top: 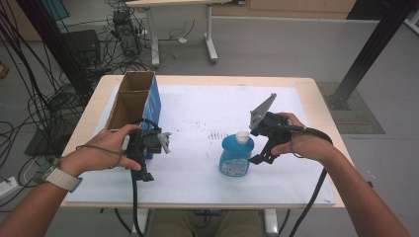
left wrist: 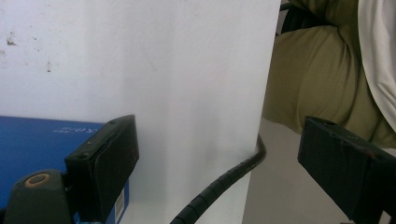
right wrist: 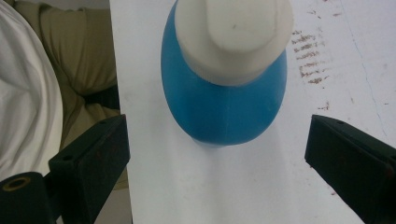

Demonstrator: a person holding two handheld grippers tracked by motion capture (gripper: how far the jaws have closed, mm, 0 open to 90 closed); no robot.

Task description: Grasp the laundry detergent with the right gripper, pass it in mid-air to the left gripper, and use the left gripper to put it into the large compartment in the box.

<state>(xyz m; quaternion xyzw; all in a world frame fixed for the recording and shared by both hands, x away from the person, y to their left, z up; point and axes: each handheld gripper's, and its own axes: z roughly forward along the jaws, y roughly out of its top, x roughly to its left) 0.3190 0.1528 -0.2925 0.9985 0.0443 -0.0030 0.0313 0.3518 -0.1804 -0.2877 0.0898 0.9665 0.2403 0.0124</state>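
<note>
A blue bottle (top: 236, 155) with a white cap (top: 242, 137) stands upright on the white sheet (top: 197, 111) near the middle of the table. My right gripper (top: 259, 155) hovers just right of it, open. In the right gripper view the bottle (right wrist: 224, 102) is seen from above, ahead of the gripper (right wrist: 218, 140), whose jaws stand wide apart and touch nothing. My left gripper (top: 148, 160) is held beside the open cardboard box (top: 133, 98) with a blue side. In the left gripper view this gripper (left wrist: 219, 154) is open and empty, with the blue box (left wrist: 32, 140) by its left jaw.
The box stands at the table's left edge (top: 91, 116). A black cable (left wrist: 219, 182) trails over the near edge of the sheet, with the person's trousers (left wrist: 317, 79) beyond. Tangled cables (top: 44, 103) lie on the floor at left. A black post (top: 370, 49) rises at right.
</note>
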